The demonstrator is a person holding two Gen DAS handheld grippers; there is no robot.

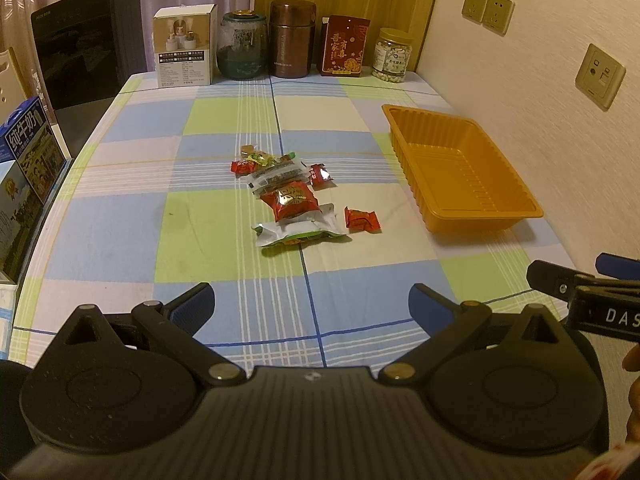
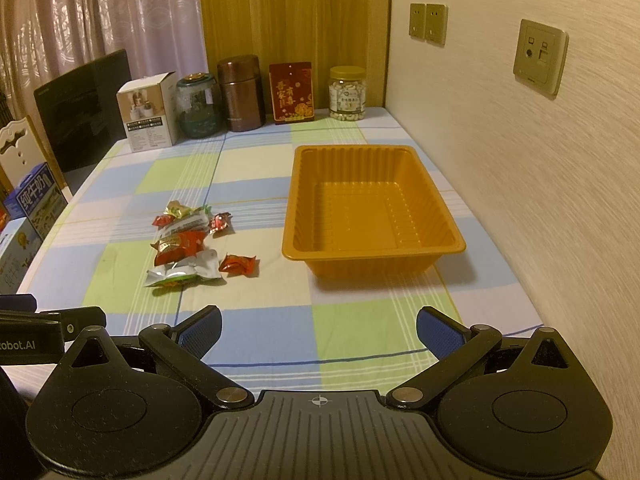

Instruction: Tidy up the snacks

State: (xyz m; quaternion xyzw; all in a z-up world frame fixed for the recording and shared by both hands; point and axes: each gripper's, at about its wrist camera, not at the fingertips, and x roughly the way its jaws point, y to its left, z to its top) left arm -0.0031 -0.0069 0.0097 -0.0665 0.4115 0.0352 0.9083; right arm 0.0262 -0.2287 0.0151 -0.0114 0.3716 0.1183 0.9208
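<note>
Both the left gripper (image 1: 311,300) and right gripper (image 2: 319,326) spread wide, holding nothing; pile of foil-wrapped snacks (image 1: 289,194) lies ahead of the fingers, empty orange ribbed plastic tray (image 2: 374,236) right of it; best pinch the lone red candy (image 2: 238,265) first.

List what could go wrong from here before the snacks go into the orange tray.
1. The snack pile overlaps, so a claw closing on the big red packet may drag the silver pouch beneath it.
2. The orange tray looks light and unanchored; a bump may slide it along the tablecloth.
3. The left claw and right claw, both open, sit close and could collide.
</note>
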